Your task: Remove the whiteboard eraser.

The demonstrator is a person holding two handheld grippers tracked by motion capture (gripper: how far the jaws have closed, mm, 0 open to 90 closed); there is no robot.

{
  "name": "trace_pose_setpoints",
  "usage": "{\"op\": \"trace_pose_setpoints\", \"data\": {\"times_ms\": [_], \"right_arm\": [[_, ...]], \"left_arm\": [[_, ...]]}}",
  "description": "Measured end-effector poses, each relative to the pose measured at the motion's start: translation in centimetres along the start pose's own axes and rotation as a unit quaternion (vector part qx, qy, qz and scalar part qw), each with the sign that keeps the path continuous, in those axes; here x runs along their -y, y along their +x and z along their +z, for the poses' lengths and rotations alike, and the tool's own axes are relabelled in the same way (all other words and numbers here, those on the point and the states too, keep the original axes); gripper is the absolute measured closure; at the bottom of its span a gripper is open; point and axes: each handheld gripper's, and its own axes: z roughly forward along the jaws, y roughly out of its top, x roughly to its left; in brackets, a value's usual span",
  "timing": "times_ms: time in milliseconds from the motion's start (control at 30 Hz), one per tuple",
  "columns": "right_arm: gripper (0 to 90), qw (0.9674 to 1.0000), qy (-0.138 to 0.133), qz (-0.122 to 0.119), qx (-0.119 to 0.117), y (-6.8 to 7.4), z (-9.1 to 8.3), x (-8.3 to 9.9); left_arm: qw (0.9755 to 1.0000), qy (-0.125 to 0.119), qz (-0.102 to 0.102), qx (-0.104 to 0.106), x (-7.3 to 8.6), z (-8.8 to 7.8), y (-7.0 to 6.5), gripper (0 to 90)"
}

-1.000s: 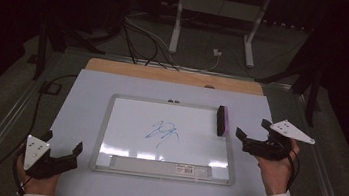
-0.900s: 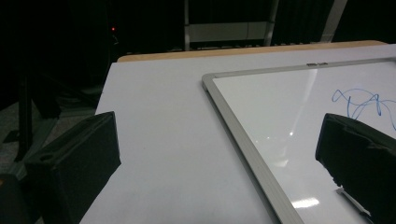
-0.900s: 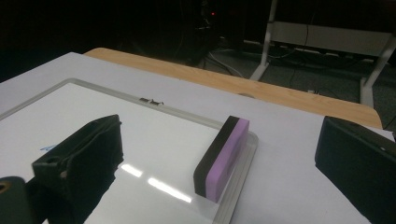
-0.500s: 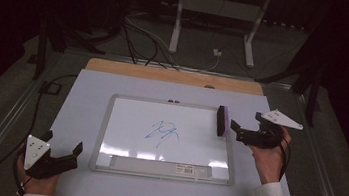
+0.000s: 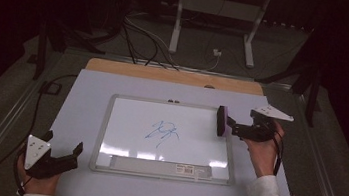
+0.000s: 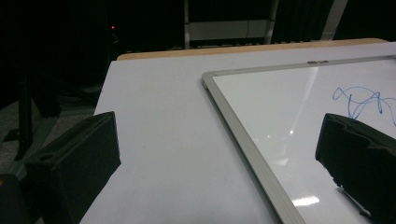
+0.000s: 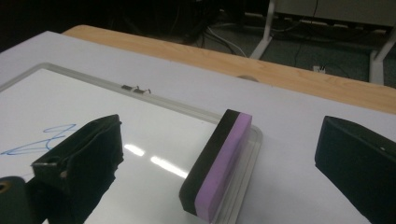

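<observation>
A whiteboard (image 5: 129,122) lies in the middle of the white table cover, with a blue scribble (image 5: 163,131) at its centre. A black and purple eraser (image 5: 221,121) stands on its long edge on the board's right frame. My right gripper (image 5: 233,127) is open right beside the eraser. In the right gripper view the eraser (image 7: 219,163) lies between the two spread jaws, and neither touches it. My left gripper (image 5: 64,143) rests open at the table's near left corner, holding nothing. In the left gripper view the board's frame (image 6: 243,135) runs between its jaws.
The white cover (image 5: 87,97) leaves a strip of wooden tabletop (image 5: 165,74) bare at the far edge. Beyond it on the floor are a metal stand (image 5: 211,27) and cables (image 5: 140,33). A tray strip (image 5: 161,167) runs along the board's near edge.
My right gripper has moved left and a little away from me, up to the eraser, so its open jaws now flank it. The left gripper has stayed put.
</observation>
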Motion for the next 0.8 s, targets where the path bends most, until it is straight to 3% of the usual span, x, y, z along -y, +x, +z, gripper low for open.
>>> {"op": "trace_pose_setpoints", "data": {"times_ms": [800], "right_arm": [[4.5, 0.9982, 0.047, 0.036, -0.001, -1.4, 3.5, -0.3]], "left_arm": [[1.0, 0.001, -0.001, -0.001, 0.0, 0.0, 0.1, 0.6]]}}
